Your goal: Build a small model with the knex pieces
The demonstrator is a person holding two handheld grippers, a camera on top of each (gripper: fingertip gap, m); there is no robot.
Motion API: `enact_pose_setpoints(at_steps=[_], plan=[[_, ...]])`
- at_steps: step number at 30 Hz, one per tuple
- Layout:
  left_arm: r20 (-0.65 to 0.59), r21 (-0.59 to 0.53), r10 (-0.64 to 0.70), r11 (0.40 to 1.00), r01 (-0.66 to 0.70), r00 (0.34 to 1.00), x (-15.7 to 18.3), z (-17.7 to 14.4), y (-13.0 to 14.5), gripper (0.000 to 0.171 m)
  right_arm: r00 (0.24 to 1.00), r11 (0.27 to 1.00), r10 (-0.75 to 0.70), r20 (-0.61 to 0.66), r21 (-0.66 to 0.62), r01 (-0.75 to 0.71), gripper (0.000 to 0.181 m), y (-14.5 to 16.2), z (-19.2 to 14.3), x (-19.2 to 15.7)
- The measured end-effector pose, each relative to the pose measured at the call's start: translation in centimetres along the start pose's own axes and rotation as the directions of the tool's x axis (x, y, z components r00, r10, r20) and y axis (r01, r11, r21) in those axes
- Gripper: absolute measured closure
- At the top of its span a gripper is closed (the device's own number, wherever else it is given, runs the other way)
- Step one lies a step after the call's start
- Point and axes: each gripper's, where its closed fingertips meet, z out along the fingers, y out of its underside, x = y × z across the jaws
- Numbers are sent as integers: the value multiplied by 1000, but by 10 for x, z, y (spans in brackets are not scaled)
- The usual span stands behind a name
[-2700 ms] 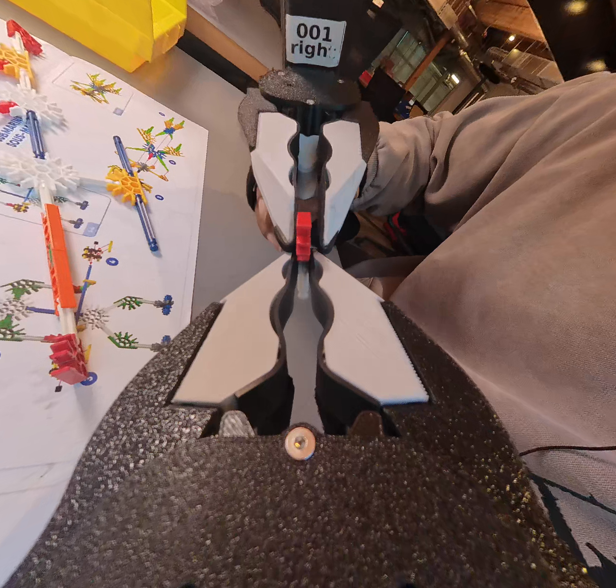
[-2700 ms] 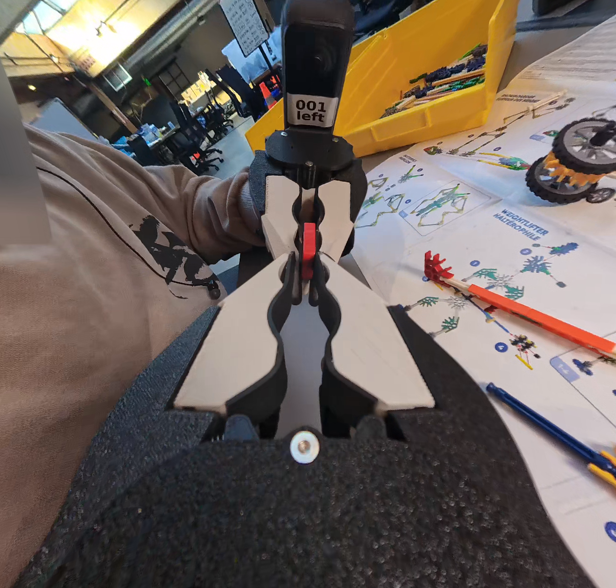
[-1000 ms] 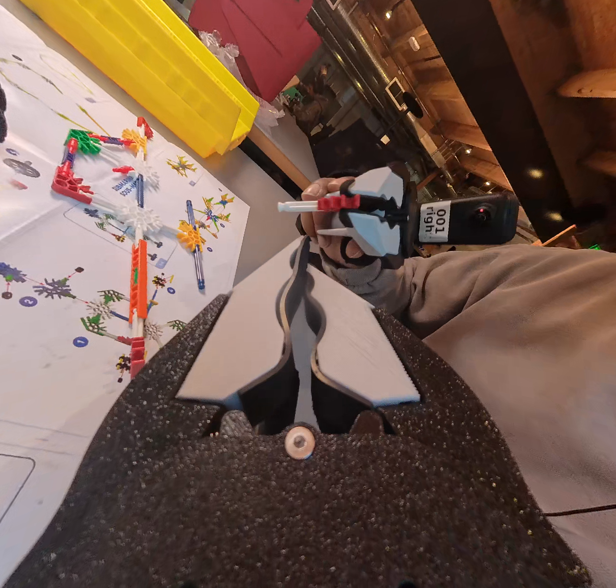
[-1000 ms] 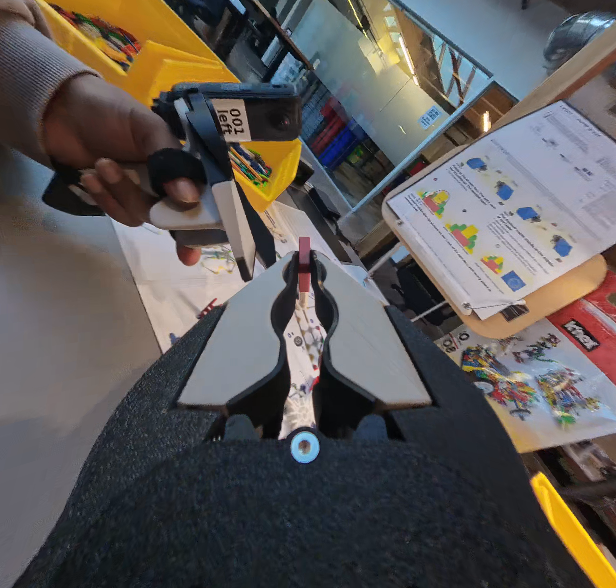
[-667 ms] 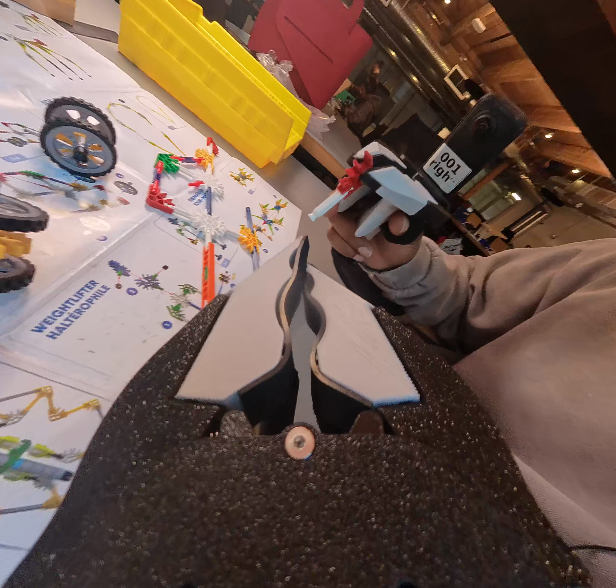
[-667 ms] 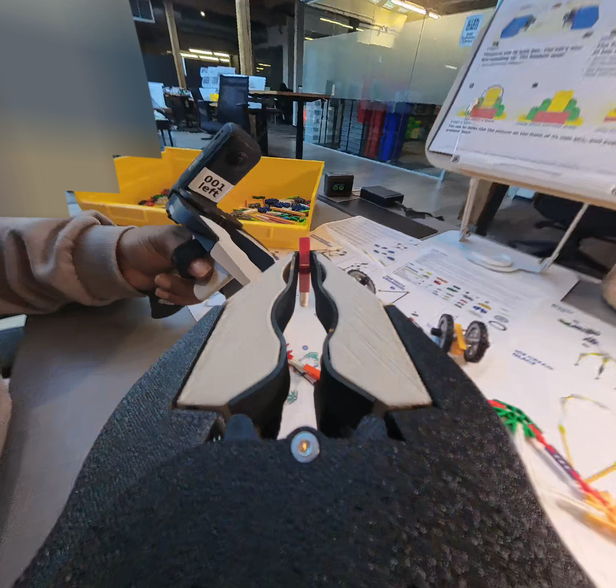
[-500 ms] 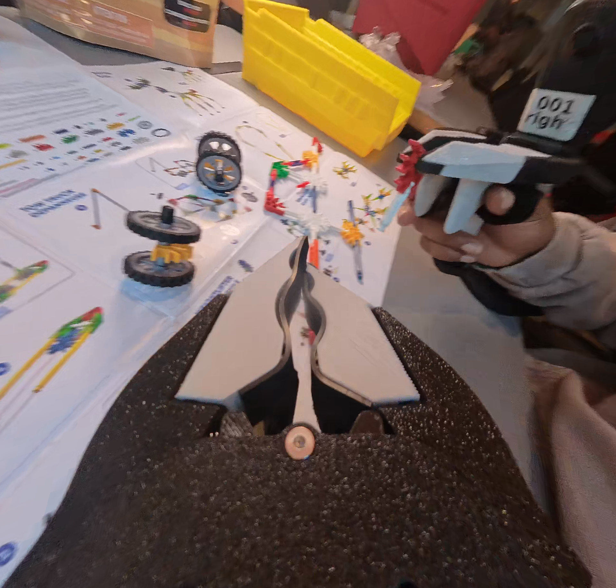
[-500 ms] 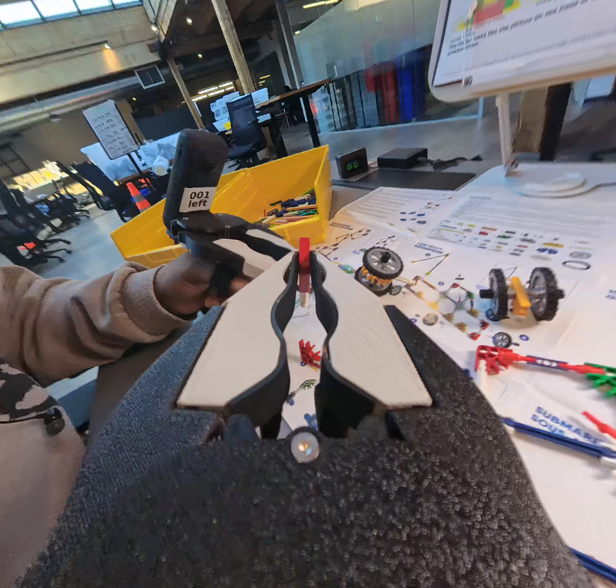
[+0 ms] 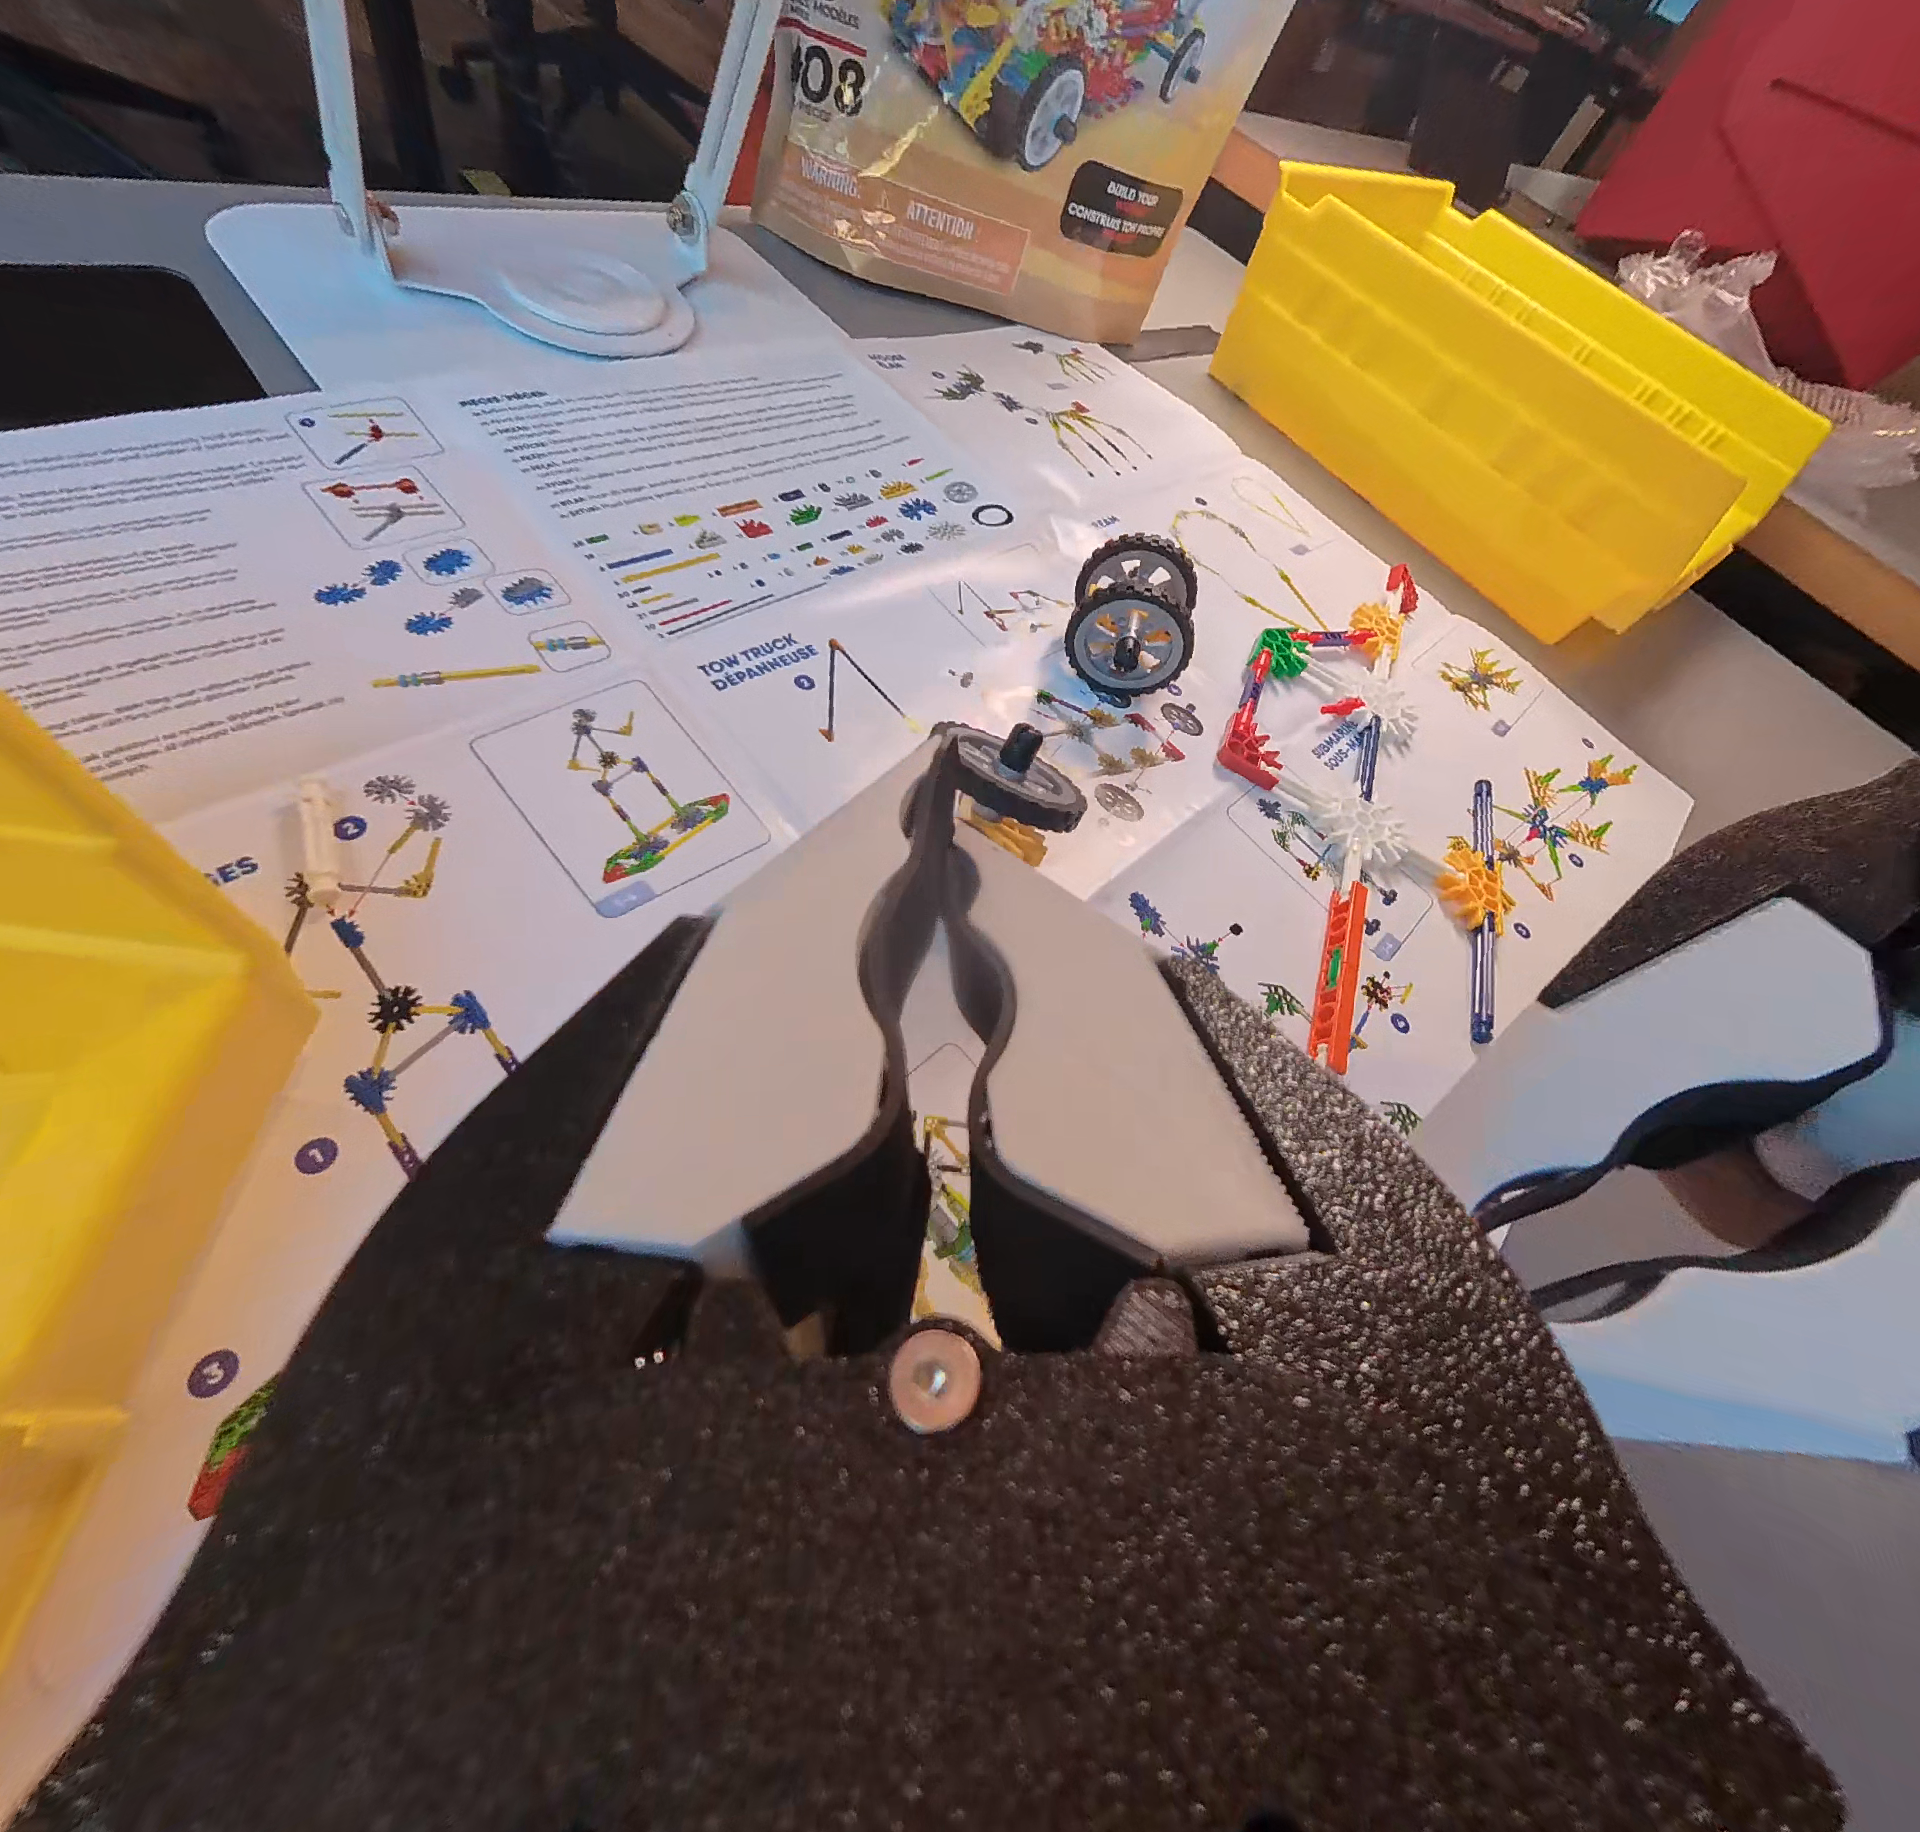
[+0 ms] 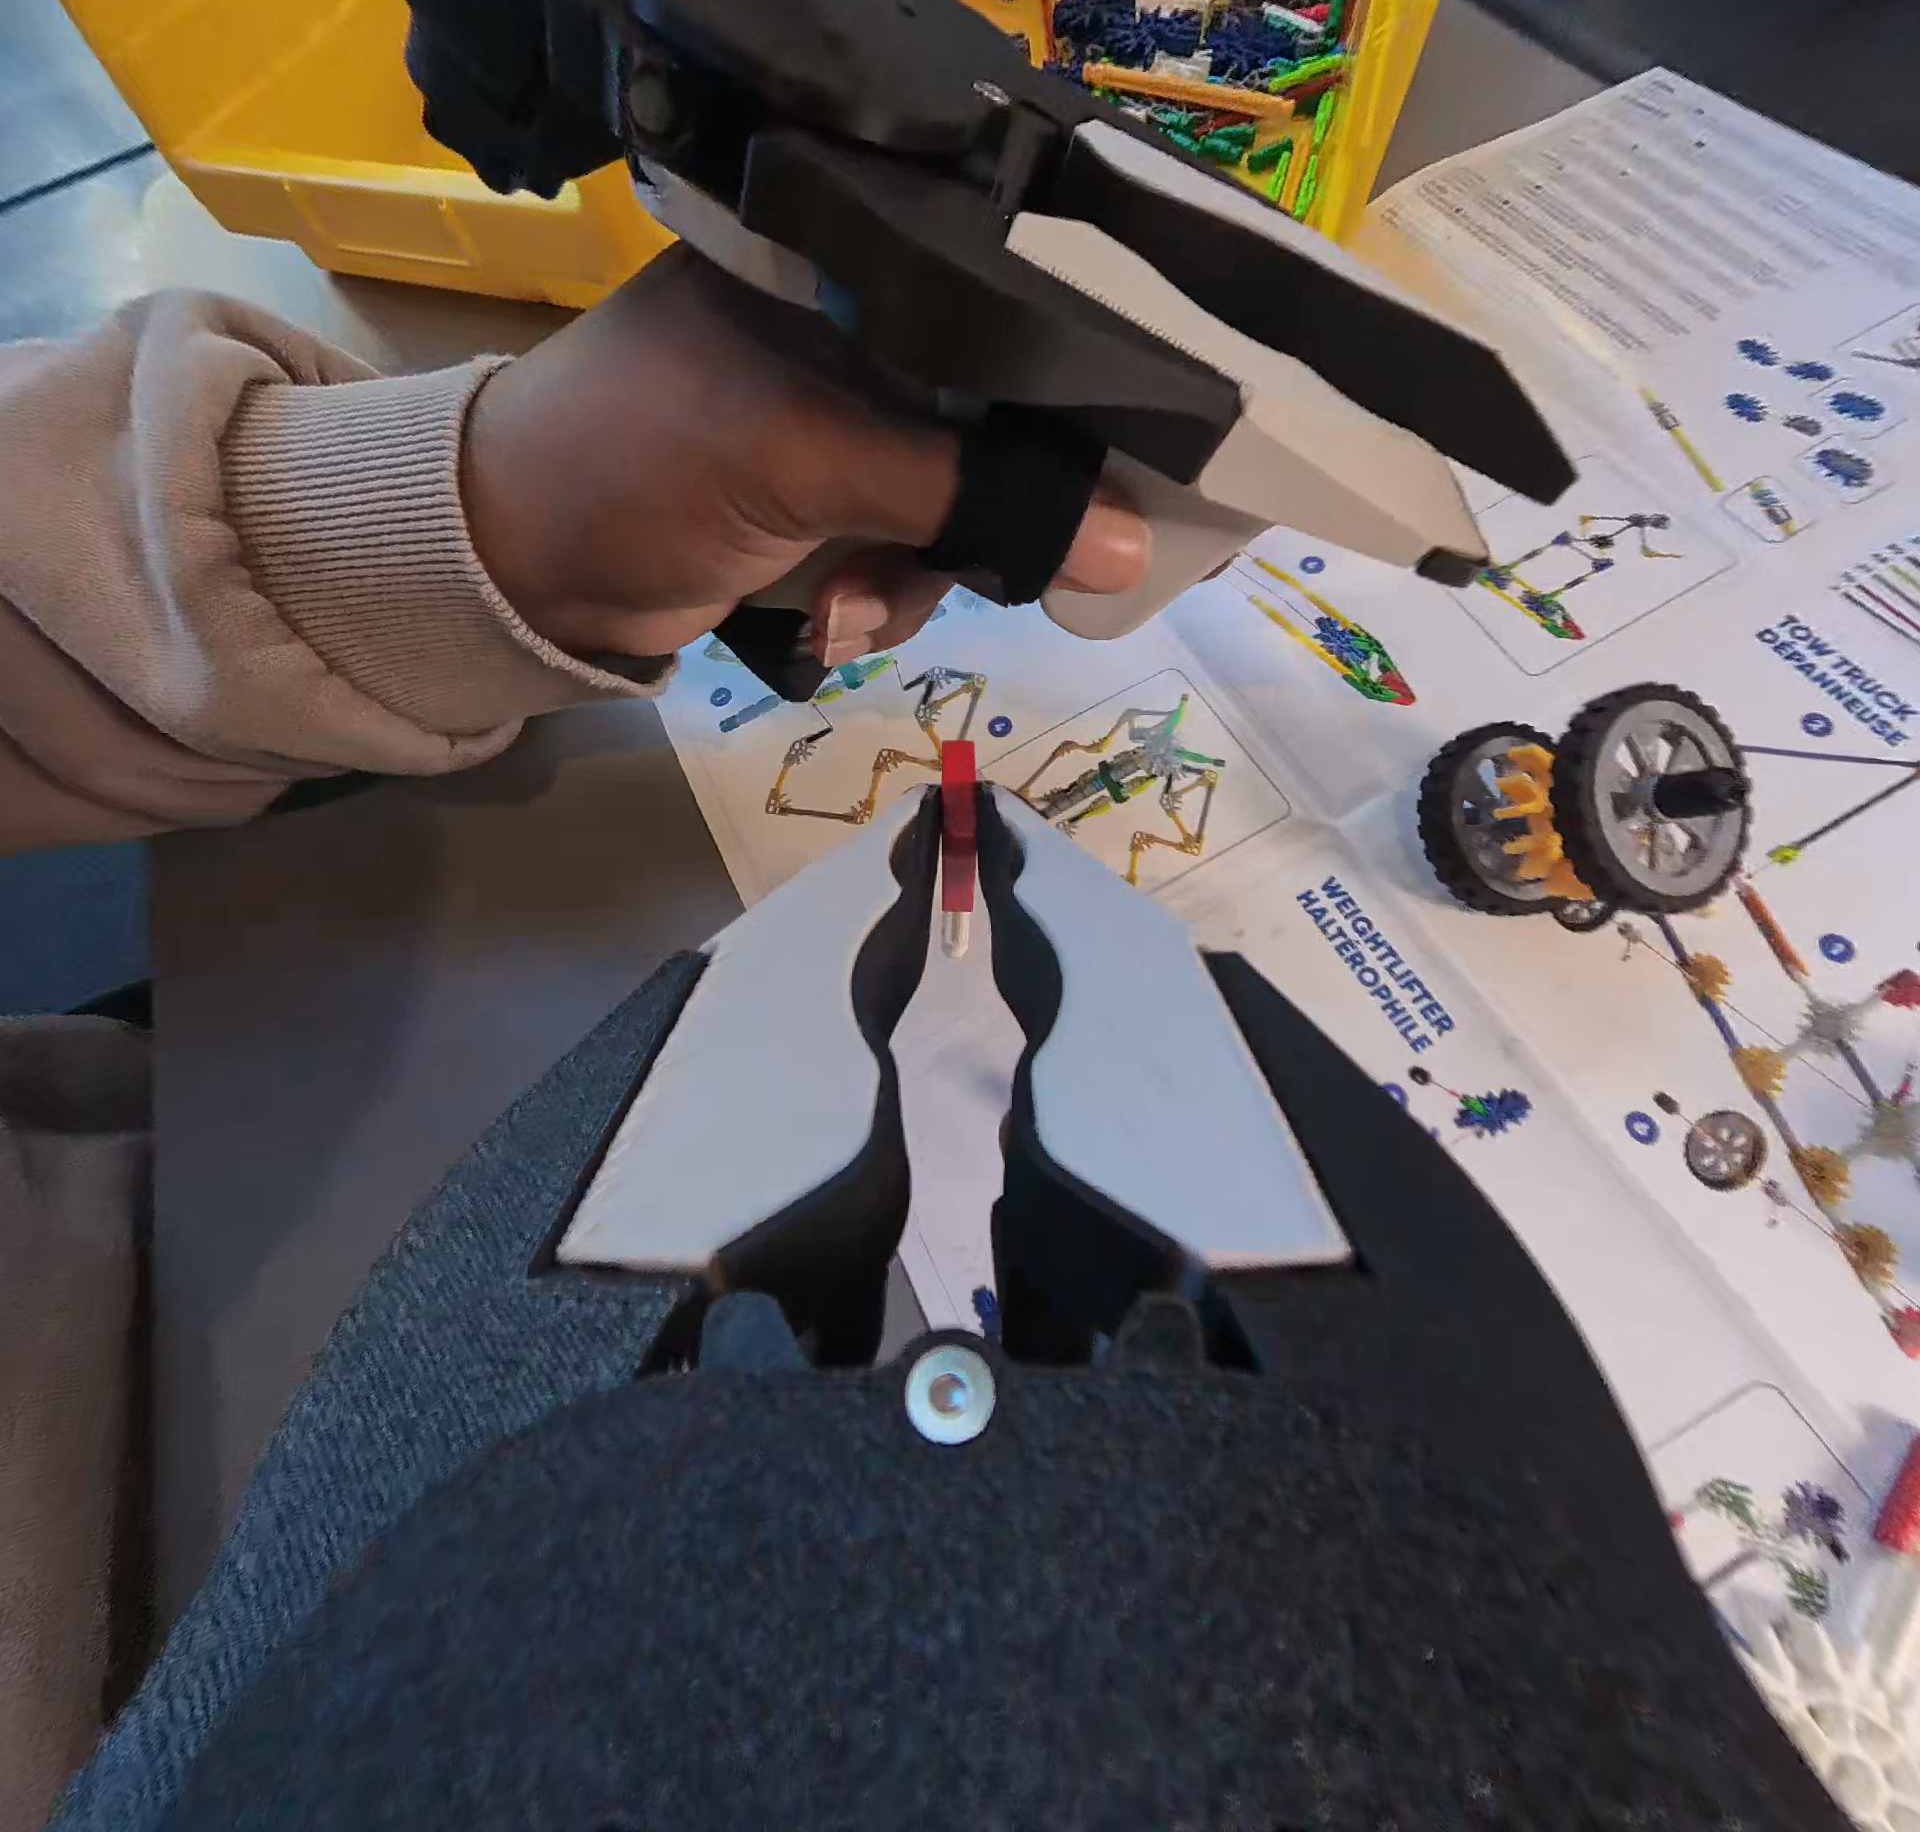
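Observation:
My right gripper (image 10: pixel 954 795) is shut on a small red connector (image 10: pixel 958 814) with a short white rod through it, held above the printed instruction sheet (image 10: pixel 1351 951). My left gripper (image 9: pixel 940 743) is shut and empty, its tips just above a wheel pair with a yellow gear (image 9: pixel 1023 790) lying on the sheet. In the right wrist view the left gripper (image 10: pixel 1455 546) hangs above and ahead of the right one, held by a hand in a beige sleeve. The same wheel pair (image 10: pixel 1590 816) stands to the right there. The right gripper shows at the right edge of the left wrist view (image 9: pixel 1714 1034).
A second wheel pair (image 9: pixel 1132 608), a rod-and-connector build with white snowflake pieces and an orange rod (image 9: pixel 1351 837), and a loose white rod (image 9: pixel 317 837) lie on the sheet. Yellow bins stand left (image 9: pixel 104 1055) and back right (image 9: pixel 1475 432). A kit box (image 9: pixel 997 99) and white stand base (image 9: pixel 468 276) are behind. The left gripper's tips are roughly 11 centimetres from the right gripper's.
Both grippers held the red connector and rod tip to tip; the left let go. Both then swung down to point at the table, the right still holding the piece.

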Motion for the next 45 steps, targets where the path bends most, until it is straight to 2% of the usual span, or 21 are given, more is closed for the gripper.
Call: enact_pose_setpoints(at_steps=[5, 12, 18, 20, 22, 24, 26, 28, 30, 33, 37, 45], plan=[[3, 44, -24, 999, 24, 1000, -3, -7, -12, 171, 999, 1000, 6, -38, -31, -7, 177, -9, 20, 5], [45, 61, -3, 998, 1, 999, -10, -12, -15, 171, 998, 999, -15, -69, -31, 13, 177, -18, 27, 9], [77, 50, 95, 994, -99, 992, -11, -14, -17, 171, 997, 999, -27, -74, -24, 25, 177, -20, 25, 8], [13, 66, 163, 984, -164, 986, -2, -15, -20, 171, 997, 999, -30, -73, -21, 28, 177, -20, 23, 8], [-115, 54, 237, 971, -232, 965, 11, -18, -16, 171, 997, 999, -35, -68, -20, 34, 177, -19, 19, 8], [-273, 77, 241, 971, -228, 931, 22, -24, -16, 171, 997, 999, -46, -61, -24, 45, 177, -18, 16, 7], [-475, 100, 203, 979, -177, 856, 36, -39, -18, 171, 998, 998, -52, -46, -26, 51, 178, -17, 13, 4], [-660, 130, 165, 986, -105, 732, 48, -59, -22, 171, 998, 998, -60, -37, -21, 59, 177, -18, 10, 1], [-791, 103, 103, 994, -35, 604, 55, -76, -22, 171, 997, 997, -75, -34, -23, 74, 177, -19, 8, -1], [-881, 76, 55, 997, 25, 469, 60, -91, -23, 171, 996, 996, -89, -30, -20, 89, 177, -21, 6, -5], [-945, 67, 33, 993, 94, 326, 69, -108, -31, 171, 995, 995, -98, -23, -16, 97, 177, -23, 5, -10], [-990, 43, 2, 954, 296, 139, 66, -128, -54, 171, 994, 994, -110, -22, -15, 110, 177, -27, 4, -14]])
